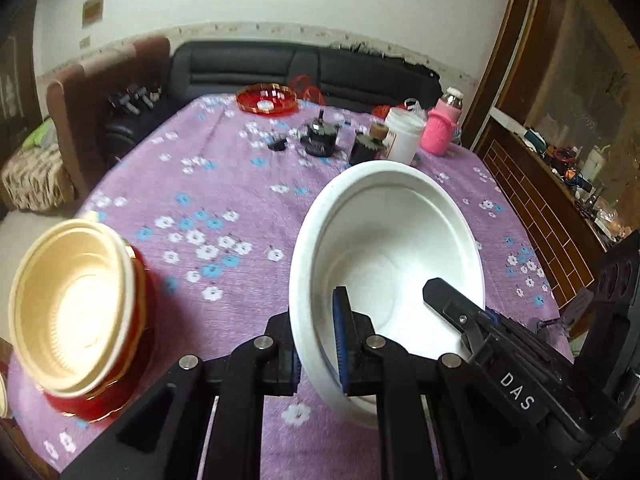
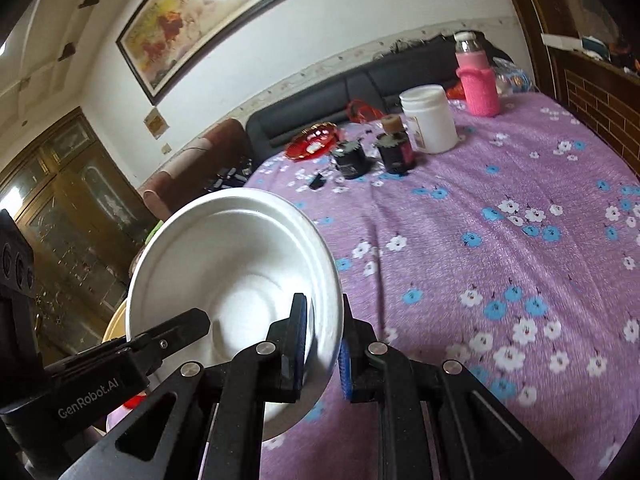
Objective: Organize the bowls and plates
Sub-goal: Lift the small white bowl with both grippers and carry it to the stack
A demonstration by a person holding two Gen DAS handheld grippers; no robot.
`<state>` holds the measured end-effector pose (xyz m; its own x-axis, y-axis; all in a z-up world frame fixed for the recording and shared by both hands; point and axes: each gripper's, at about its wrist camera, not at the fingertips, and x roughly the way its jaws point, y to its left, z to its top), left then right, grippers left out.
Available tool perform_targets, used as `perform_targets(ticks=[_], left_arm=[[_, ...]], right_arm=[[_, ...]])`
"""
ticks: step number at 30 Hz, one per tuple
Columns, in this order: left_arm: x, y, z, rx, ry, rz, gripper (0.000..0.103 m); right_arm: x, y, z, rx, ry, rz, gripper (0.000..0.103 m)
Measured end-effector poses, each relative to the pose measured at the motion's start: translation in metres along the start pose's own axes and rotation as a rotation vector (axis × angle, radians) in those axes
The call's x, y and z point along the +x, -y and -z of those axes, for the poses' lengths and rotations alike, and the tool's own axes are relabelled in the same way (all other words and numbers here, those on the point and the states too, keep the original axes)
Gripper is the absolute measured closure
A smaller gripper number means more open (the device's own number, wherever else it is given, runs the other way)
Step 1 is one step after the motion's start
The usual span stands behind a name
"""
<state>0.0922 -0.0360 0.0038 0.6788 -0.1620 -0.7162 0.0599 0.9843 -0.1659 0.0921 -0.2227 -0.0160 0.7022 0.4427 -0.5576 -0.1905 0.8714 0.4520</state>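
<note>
Both hand-held grippers pinch the rim of one white bowl [image 1: 384, 264], the left hand-held gripper [image 1: 320, 344] on one side and the right hand-held gripper [image 2: 324, 344] on the other. The bowl hangs tilted above the purple flowered surface [image 1: 224, 184]. A cream bowl [image 1: 72, 308] sits in a red bowl [image 1: 120, 384] near the surface's left edge.

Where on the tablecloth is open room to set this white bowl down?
Free: the cloth between the white bowl and the cream bowl stack, and the broad right side. Crowded: the far end around the white jar, dark pots and pink bottle.
</note>
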Motion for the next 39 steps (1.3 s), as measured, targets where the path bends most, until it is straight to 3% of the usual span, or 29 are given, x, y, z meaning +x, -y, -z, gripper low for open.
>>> perform_targets(ticks=[7, 16, 27, 39], left_arm=[[-0.043, -0.005, 0.015, 0.04, 0.094, -0.062, 0.09], [-0.057, -0.017, 0.024, 0.052, 0.13, -0.102, 0.09], [-0.058, -0.051, 0.024, -0.02, 0.128, -0.092, 0.09], [-0.065, -0.115, 0.026, -0.136, 0.143, -0.13, 0.09]], right_arm=[[-0.03, -0.032, 0.014, -0.044, 0.052, -0.033, 0.088], [-0.031, -0.05, 0.022, -0.066, 0.047, -0.057, 0.087], [-0.018, -0.074, 0.022, -0.113, 0.021, -0.071, 0.087], [0.015, -0.134, 0.027, -0.229, -0.034, -0.087, 0.087]])
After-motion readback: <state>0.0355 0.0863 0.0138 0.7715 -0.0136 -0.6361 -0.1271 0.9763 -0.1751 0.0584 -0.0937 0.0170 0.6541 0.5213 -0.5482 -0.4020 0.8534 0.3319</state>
